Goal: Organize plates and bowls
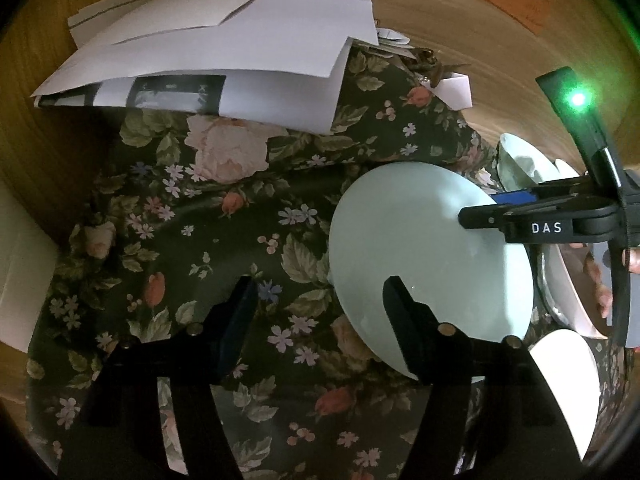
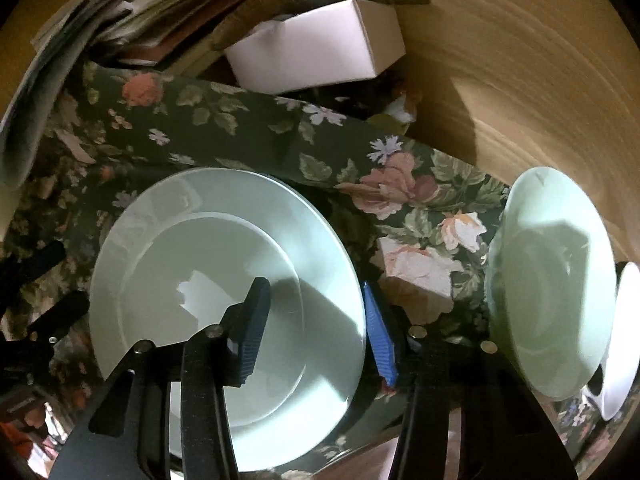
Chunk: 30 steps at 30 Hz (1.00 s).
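A pale green plate (image 2: 208, 280) lies flat on the dark floral cloth (image 2: 248, 128). My right gripper (image 2: 318, 326) points steeply down over the plate's right rim, with its left finger (image 2: 256, 320) above the plate's well and its blue-padded finger (image 2: 380, 340) just outside the rim. The gap between its pads is wide, so it is open. In the left wrist view the same plate (image 1: 400, 248) sits right of centre. My left gripper (image 1: 320, 292) is open there, one finger over the plate's near edge and the other over the cloth.
A pale green bowl (image 2: 548, 280) stands right of the plate, with a white dish (image 2: 624, 340) beyond it. A white box (image 2: 316, 48) and a heap of papers (image 1: 208, 52) crowd the cloth's far side. Bare wooden tabletop (image 2: 520, 60) lies far right.
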Each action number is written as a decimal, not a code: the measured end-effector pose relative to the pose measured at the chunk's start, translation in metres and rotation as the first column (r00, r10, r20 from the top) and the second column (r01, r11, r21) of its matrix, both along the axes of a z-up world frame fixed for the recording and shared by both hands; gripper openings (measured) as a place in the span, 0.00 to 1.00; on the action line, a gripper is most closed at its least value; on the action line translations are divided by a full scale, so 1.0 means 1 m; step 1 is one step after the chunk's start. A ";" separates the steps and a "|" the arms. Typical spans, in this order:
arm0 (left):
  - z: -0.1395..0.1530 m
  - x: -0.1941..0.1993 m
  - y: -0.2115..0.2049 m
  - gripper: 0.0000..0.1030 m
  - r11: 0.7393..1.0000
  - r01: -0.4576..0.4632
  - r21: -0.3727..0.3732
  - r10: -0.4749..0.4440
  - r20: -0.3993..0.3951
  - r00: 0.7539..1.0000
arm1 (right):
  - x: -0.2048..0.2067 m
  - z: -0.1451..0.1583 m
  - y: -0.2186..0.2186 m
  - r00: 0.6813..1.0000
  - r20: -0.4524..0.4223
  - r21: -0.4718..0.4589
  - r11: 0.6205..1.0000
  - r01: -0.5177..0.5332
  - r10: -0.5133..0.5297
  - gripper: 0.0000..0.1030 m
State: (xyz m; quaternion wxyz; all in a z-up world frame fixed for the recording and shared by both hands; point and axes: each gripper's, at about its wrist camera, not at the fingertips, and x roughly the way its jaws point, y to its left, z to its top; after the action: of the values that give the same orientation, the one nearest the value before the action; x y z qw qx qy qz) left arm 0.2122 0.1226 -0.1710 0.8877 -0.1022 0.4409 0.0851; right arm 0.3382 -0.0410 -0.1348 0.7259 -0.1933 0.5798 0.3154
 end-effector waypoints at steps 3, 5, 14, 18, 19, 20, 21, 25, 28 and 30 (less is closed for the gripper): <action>0.002 -0.005 0.004 0.64 1.000 -0.005 0.001 0.005 0.001 1.000 | -0.008 0.002 0.001 0.999 -0.037 0.035 0.999 -0.019 0.020 0.39; 0.003 -0.008 0.008 0.64 1.000 -0.011 0.000 0.011 -0.003 1.000 | -0.023 0.002 0.010 0.998 -0.034 0.042 0.998 -0.045 0.046 0.39; -0.001 -0.041 0.031 0.64 0.998 -0.060 0.021 0.061 -0.036 0.998 | -0.085 -0.004 0.038 0.988 -0.059 0.094 0.986 -0.134 0.140 0.39; -0.002 -0.058 0.047 0.64 0.996 -0.088 0.005 0.089 -0.050 0.995 | -0.105 -0.009 0.043 0.987 -0.058 0.119 0.983 -0.143 0.151 0.39; -0.003 -0.060 0.050 0.64 0.996 -0.094 -0.003 0.094 -0.053 0.994 | -0.111 -0.013 0.045 0.987 -0.060 0.124 0.983 -0.139 0.147 0.39; -0.005 -0.063 0.053 0.63 0.995 -0.101 -0.014 0.100 -0.059 0.993 | -0.114 -0.014 0.044 0.988 -0.058 0.128 0.983 -0.135 0.144 0.40; -0.006 -0.065 0.055 0.60 0.994 -0.104 -0.020 0.103 -0.065 0.993 | -0.115 -0.014 0.046 0.989 -0.054 0.133 0.982 -0.131 0.139 0.40; -0.013 -0.069 0.061 0.55 0.993 -0.108 -0.052 0.103 -0.086 0.991 | -0.113 -0.021 0.039 0.988 -0.098 0.156 0.982 -0.104 0.120 0.41; -0.013 -0.068 0.057 0.54 0.994 -0.099 -0.035 0.096 -0.081 0.992 | -0.118 -0.024 0.039 0.989 -0.077 0.157 0.982 -0.109 0.123 0.41; -0.013 -0.069 0.056 0.54 0.996 -0.087 -0.035 0.084 -0.076 0.994 | -0.121 -0.023 0.044 0.991 -0.060 0.155 0.982 -0.109 0.119 0.41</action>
State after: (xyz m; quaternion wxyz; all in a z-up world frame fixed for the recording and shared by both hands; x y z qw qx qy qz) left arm 0.1432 0.1789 -0.1842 0.8639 -0.1346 0.4706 0.1185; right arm 0.2176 0.0029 -0.1583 0.6987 -0.1596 0.5670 0.4061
